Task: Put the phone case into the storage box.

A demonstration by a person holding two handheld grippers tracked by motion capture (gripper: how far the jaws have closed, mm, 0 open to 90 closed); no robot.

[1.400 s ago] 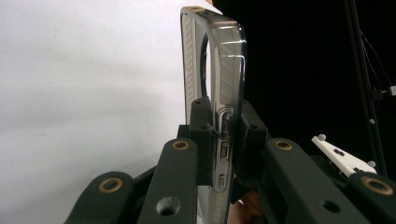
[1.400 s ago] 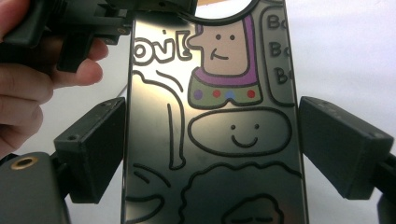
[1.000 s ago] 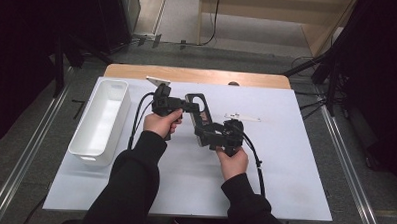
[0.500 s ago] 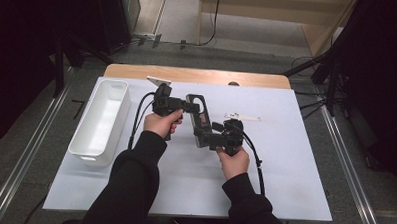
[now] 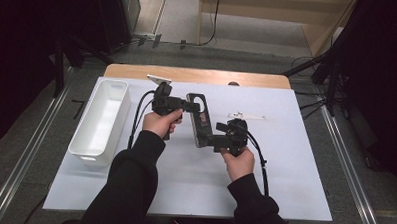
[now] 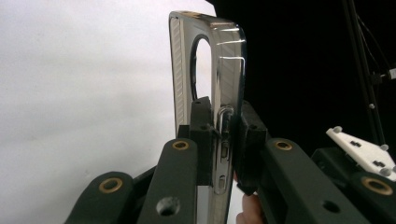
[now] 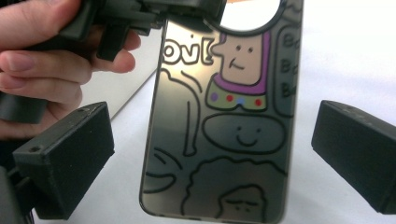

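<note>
A glossy dark phone case (image 5: 200, 119) with cartoon drawings (image 7: 224, 140) hangs above the white table sheet. My left gripper (image 5: 189, 106) is shut on its upper end, with the pads (image 6: 201, 135) pressing on the case's rim (image 6: 229, 70) beside the camera cut-out. My right gripper (image 5: 211, 140) is at the lower end. Its jaws have just been opening and stand wide (image 7: 212, 156). The case is between the two pads and touches neither.
A long white bin (image 5: 112, 82) stands at the table's left. A small white part (image 5: 245, 115) lies on the sheet right of the case. The left hand (image 7: 42, 70) is close to the right gripper's left jaw. Dark stands and cables ring the table.
Both hands stay almost where they were, and the case remains in the left gripper. In the high view no other difference can be made out.
</note>
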